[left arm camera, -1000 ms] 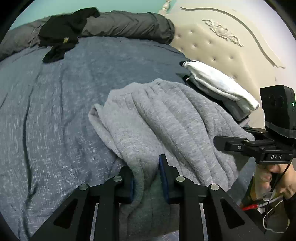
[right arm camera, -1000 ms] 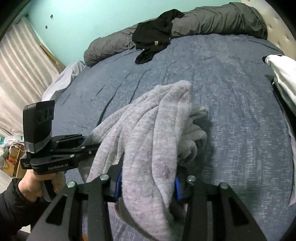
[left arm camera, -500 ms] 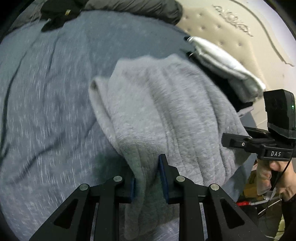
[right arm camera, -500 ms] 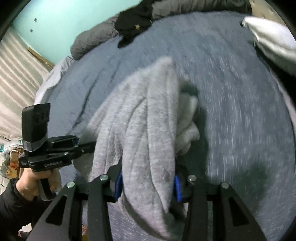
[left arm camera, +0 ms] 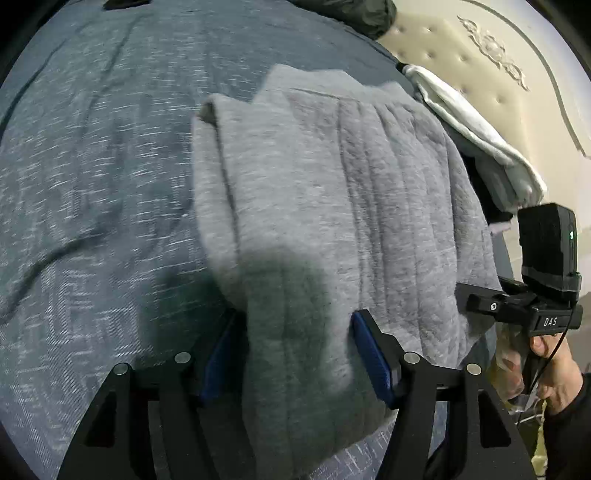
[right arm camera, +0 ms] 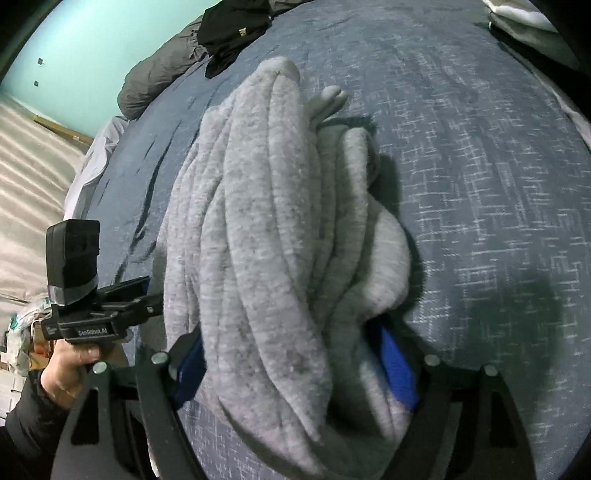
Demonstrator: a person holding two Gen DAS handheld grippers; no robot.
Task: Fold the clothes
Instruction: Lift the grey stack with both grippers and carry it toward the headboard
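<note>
lying on the blue bedspread [left arm camera: 92, 221], near the bed's headboard-side edge, the grey fleece garment [left arm camera: 332, 206] is seen bunched into long ridges, with its near end draped between both sets of tongs. the left gripper [left arm camera: 295, 350] is spread wide now, blue pads standing off either side of the cloth, so it reads as released, not pinching. same story for the right gripper [right arm camera: 295, 362]: jaws apart, fabric just heaped across the gap, nothing clamped.

the relation that matters: the garment's long axis runs straight away from both tongs, from the near edge of the bed toward the middle, and the far end [right arm camera: 284, 70] points at the rumpled dark duvet and black clothing [right arm camera: 232, 29] by the far edge. the two grippers are set side by side at the same near end, so neither is really closer.

a white folded stack [left arm camera: 476, 129] sits by the headboard corner, just beside the garment's right flank.

whether a fold was just laid down or the piece is only being set out flat can't be told from this.
</note>
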